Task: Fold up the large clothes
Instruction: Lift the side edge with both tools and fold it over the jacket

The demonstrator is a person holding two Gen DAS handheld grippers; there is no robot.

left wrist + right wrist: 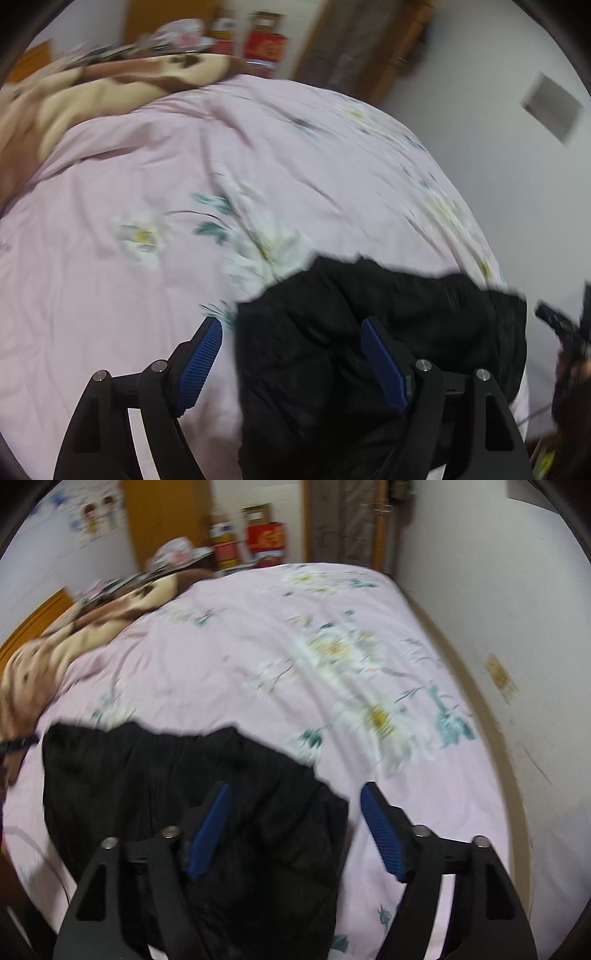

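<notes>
a bed covered by a pink sheet (155,302) printed with white flowers and green leaves is seen filling most of both views, and the same sheet (229,672) is creased in shallow folds across its middle. a tan and brown blanket (74,99) is bunched along the far left side of the bed, also shown in the right wrist view (59,650). white walls are seen to the right of the bed, and a wooden door frame and red boxes (266,539) are stood beyond the far end; details there are blurred.

a black garment (332,350) is laid on the near part of the sheet, crumpled, with an uneven upper edge. in the right wrist view the garment (155,786) is spread from the left side toward the centre, resting on the sheet.

the left gripper (291,354) is held over the garment's left edge with its jaws spread wide; one blue pad is seen over the pink sheet and the other over the black cloth, and nothing is pinched between them. the right gripper (295,830) is likewise released, jaws wide apart, its left pad over the garment and its right pad over bare sheet, the garment's right edge lying between them ungripped. the right gripper's tip (561,325) is glimpsed at the far right of the left wrist view.
</notes>
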